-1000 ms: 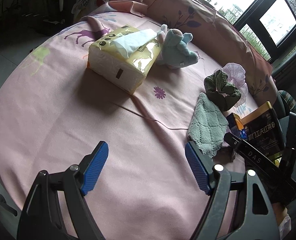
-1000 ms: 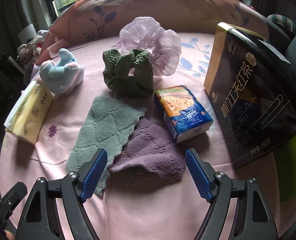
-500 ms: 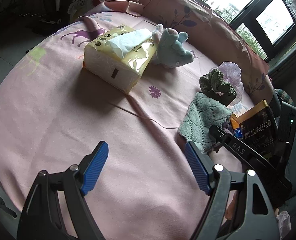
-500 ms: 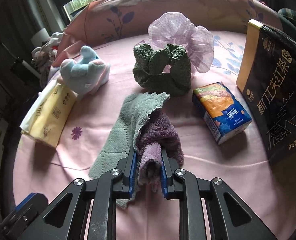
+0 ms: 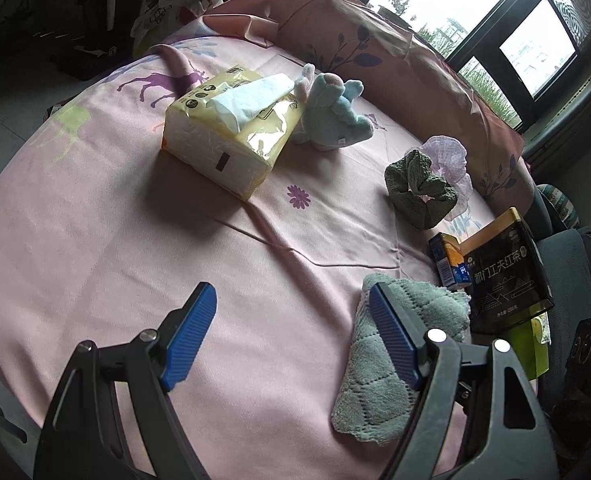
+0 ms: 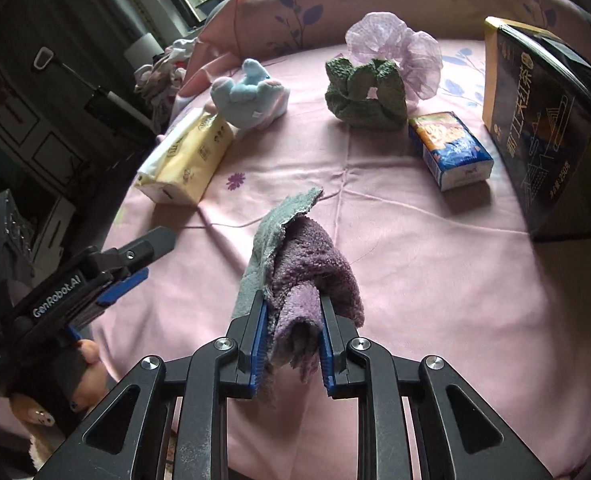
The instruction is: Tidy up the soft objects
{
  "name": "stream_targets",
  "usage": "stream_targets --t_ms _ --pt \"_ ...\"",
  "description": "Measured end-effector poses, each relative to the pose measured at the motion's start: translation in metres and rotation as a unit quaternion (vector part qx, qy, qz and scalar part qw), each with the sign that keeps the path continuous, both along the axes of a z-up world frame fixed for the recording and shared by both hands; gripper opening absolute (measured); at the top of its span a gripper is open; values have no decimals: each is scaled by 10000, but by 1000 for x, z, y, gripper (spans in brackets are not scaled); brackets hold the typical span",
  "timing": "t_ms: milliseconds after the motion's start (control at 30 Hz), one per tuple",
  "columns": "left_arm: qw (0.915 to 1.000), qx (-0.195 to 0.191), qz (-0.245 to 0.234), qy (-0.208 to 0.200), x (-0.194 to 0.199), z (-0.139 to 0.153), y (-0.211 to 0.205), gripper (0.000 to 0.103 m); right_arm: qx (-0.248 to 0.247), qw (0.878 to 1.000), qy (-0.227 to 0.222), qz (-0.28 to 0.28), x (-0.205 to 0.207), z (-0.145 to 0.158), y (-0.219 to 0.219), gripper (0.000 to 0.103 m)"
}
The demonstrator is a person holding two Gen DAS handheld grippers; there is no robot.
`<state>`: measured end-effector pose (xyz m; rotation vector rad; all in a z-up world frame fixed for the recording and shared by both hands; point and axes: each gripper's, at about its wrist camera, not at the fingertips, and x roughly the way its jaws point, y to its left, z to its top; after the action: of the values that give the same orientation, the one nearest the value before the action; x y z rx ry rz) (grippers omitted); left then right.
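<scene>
My right gripper is shut on a purple cloth and a grey-green cloth, bunched together between the pads and raised off the pink bedspread. In the left wrist view the green cloth hangs just behind my left gripper's right finger. My left gripper stands open over bare bedspread with nothing between its fingers; it also shows at the left of the right wrist view as the left gripper. A green scrunchie, a lilac scrunchie and a blue plush toy lie farther back.
A yellow tissue pack lies beside the plush toy. A small tissue packet and a tall black tea box stand at the right. A pink pillow lines the far edge. A hand holds the left gripper.
My right gripper went from open around the two cloths to shut on them, then lifted and carried them nearer, beside the left gripper. The left gripper stayed open and in place.
</scene>
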<state>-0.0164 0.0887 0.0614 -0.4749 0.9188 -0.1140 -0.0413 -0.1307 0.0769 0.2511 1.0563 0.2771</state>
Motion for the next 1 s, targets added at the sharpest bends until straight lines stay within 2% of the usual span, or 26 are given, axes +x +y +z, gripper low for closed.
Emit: stream_targets --t_ms 33,100,167,200,400,633,700,800,867,1000 --pt "10000 11 -40 -4 0 0 -2 78 -67 9999 75 -138 0 -3 -3 26" --pt "9999 40 -135 -4 -1 0 -7 77 -260 9987 147 -403 0 -5 -11 48" --pt "9996 37 -285 -39 -2 1 -12 77 -388 9974 22 -602 -2 1 -18 60" --pt "9991 -10 -415 -69 -2 1 -15 77 -390 9970 -65 -666 -3 5 -23 63" --pt "9884 -574 -1391 -200 -5 6 -38 77 71 9968 -269 -747 -7 22 -44 63" --pt "9778 -395 -2060 18 -10 -4 -72 77 196 9969 278 -711 6 -5 -44 63" --pt "9777 -228 -2084 91 -10 -7 -79 74 269 9964 448 -665 10 -15 -44 63" --pt "9724 -150 -2281 467 -2 -22 -86 74 375 9954 697 -546 17 -29 -48 63" --pt "9704 -198 -2308 678 1 -30 -89 74 597 9940 704 -590 19 -32 -53 63" --pt "9679 -100 -2432 626 0 -32 -99 74 762 9931 745 -490 23 -34 -52 63"
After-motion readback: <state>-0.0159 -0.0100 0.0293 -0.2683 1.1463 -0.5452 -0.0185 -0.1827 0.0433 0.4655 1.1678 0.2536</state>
